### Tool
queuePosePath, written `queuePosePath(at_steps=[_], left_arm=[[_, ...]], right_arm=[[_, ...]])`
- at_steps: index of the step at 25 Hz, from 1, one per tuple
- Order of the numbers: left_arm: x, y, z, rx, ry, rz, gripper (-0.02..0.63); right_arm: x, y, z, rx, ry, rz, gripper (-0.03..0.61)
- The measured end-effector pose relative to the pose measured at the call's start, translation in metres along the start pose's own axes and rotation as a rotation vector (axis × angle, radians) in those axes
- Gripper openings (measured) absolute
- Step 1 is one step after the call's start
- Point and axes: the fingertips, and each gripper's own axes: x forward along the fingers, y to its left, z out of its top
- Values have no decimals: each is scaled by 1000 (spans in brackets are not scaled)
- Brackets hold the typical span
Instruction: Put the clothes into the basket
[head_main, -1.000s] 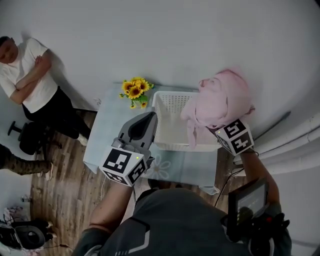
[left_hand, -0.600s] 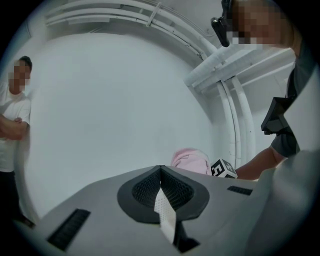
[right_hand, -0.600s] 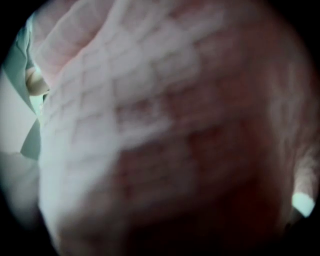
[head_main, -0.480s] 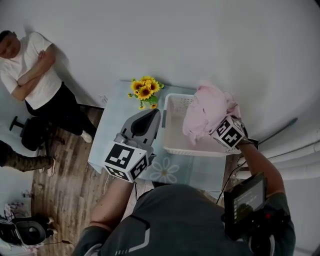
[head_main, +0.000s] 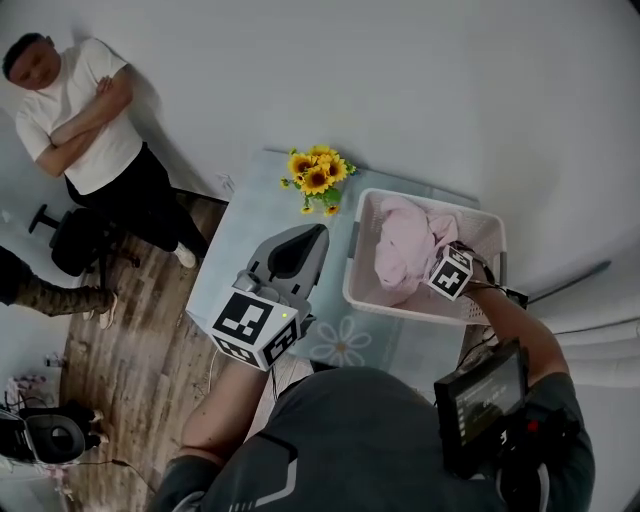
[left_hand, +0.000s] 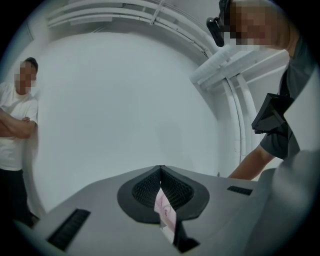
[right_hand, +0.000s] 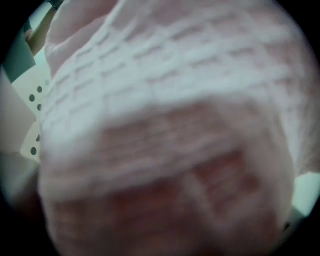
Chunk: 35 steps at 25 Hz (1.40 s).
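A pink waffle-knit garment (head_main: 403, 248) lies bunched inside the white perforated basket (head_main: 480, 228) at the table's right side. My right gripper (head_main: 438, 265) reaches down into the basket, its marker cube just above the cloth and its jaws buried in it. The right gripper view is filled by the blurred pink garment (right_hand: 165, 125), with a strip of basket wall (right_hand: 32, 120) at the left. The cloth hung from these jaws while it was in the air, and the grip looks unchanged. My left gripper (head_main: 316, 234) is held raised over the table's left half, shut (left_hand: 161, 172) and holding nothing.
A bunch of sunflowers (head_main: 318, 175) stands at the table's (head_main: 255, 245) far edge, left of the basket. A person with crossed arms (head_main: 85, 120) stands by the wall at far left, next to an office chair (head_main: 70, 245). Wood floor lies left of the table.
My right gripper has come down with the pink garment from above the basket's rim into the basket. The left gripper has kept its raised place.
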Motion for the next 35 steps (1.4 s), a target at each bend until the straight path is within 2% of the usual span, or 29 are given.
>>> queuePosePath(at_steps=[10,23,27,35], left_arm=[[-6,25,-14,-10,44,52,8],[-2,26,-27,-13,69,55,9],[-2,28,-33,-28,77,64,8],[-9,23,-32,-26,72,71,8]], right_arm=[[61,3,-17,-67,227,102,365],[90,7,-32,-134,580,190,368],[95,5,-35,-142,621,190,368],[99,4,-35,-145,610,182,376]])
